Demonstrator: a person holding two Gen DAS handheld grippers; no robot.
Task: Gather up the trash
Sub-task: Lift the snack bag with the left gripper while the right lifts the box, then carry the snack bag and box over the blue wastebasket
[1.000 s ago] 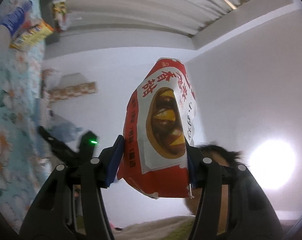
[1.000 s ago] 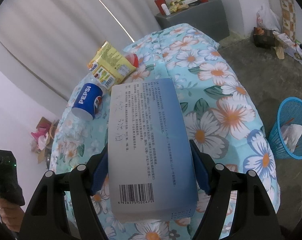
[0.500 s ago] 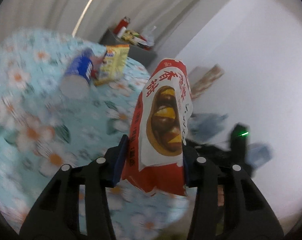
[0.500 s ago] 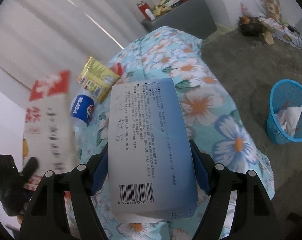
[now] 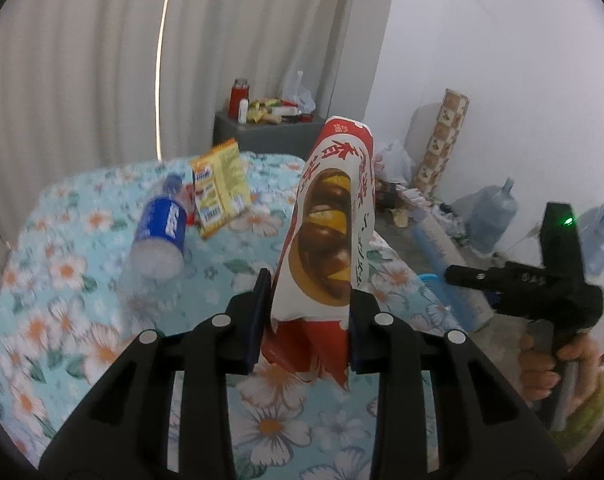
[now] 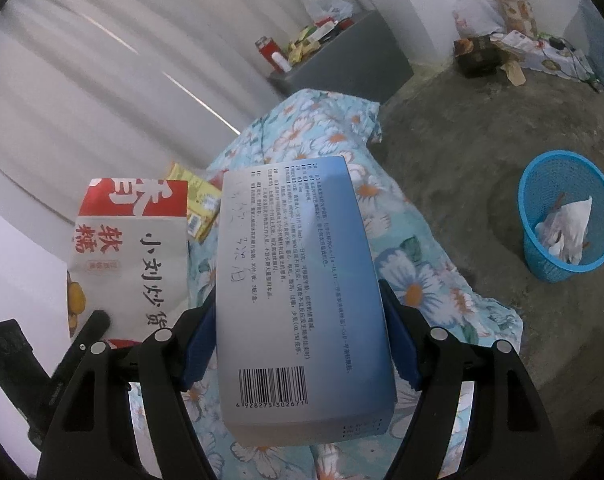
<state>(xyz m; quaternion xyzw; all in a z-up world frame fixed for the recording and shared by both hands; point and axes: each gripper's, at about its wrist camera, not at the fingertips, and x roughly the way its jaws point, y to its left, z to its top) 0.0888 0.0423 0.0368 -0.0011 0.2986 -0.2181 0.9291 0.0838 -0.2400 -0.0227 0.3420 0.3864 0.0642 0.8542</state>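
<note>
So on my left gripper (image 5: 306,308) I've got the red-and-white snack bag (image 5: 327,232) pinched between both fingers, standing upright over the floral tablecloth (image 5: 82,320). My right gripper (image 6: 302,332) is clamped onto the blue-grey box (image 6: 298,292), barcode end nearest the camera, printed side facing up at me.

From the right wrist cam the snack bag shows up again at the left (image 6: 130,256), held up just beside the box but I can't tell if they're touching. From the left cam I can see the right gripper off to the right (image 5: 541,280), with the hand (image 5: 549,364) around its handle.

Further out on the cloth there's a blue Pepsi cup (image 5: 160,236) lying on its side, open mouth toward me, and a yellow packet (image 5: 222,188) propped right next to it.

The blue mesh bin (image 6: 569,216) sits on the bare floor, off to the right and well apart from the table, with some white crumpled wrapping inside it. Far back there's a grey cabinet (image 5: 270,136) with a red jar (image 5: 238,98) and clutter on top.
</note>
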